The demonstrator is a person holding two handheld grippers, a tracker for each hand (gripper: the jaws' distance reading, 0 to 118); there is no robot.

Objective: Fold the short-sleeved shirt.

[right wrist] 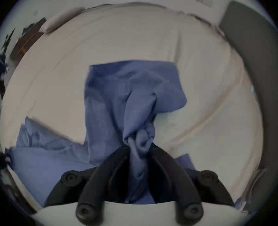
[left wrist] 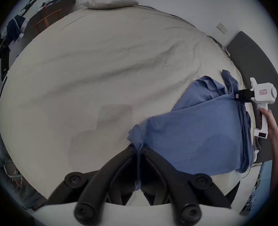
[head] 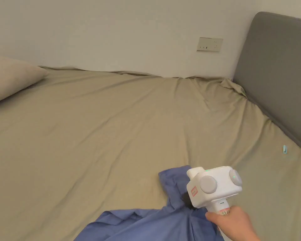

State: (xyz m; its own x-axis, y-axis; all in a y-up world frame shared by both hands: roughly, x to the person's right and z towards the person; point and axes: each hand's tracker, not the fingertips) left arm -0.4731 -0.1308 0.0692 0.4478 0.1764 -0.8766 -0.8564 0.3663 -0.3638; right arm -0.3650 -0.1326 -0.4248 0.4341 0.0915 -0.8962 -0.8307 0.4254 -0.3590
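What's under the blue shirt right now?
The tan bedsheet lies beneath the blue shirt, which both the left gripper and right gripper pinch. Anything beneath its bunched folds is covered.

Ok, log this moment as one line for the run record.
step: shirt held up over bed | left gripper: shut on shirt | right gripper: shut on shirt | fold: not yet made

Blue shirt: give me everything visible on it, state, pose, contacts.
The blue shirt is a thin, woven-looking fabric, plain, creased and not yet folded. It lies partly spread on the beige bed sheet, near the grey headboard, with a sleeve or corner sticking out past the right claw. Both claws are shut on it: the left claw pinches one bunched edge, the right a gathered wad. The span between them looks fairly taut in the left gripper view.
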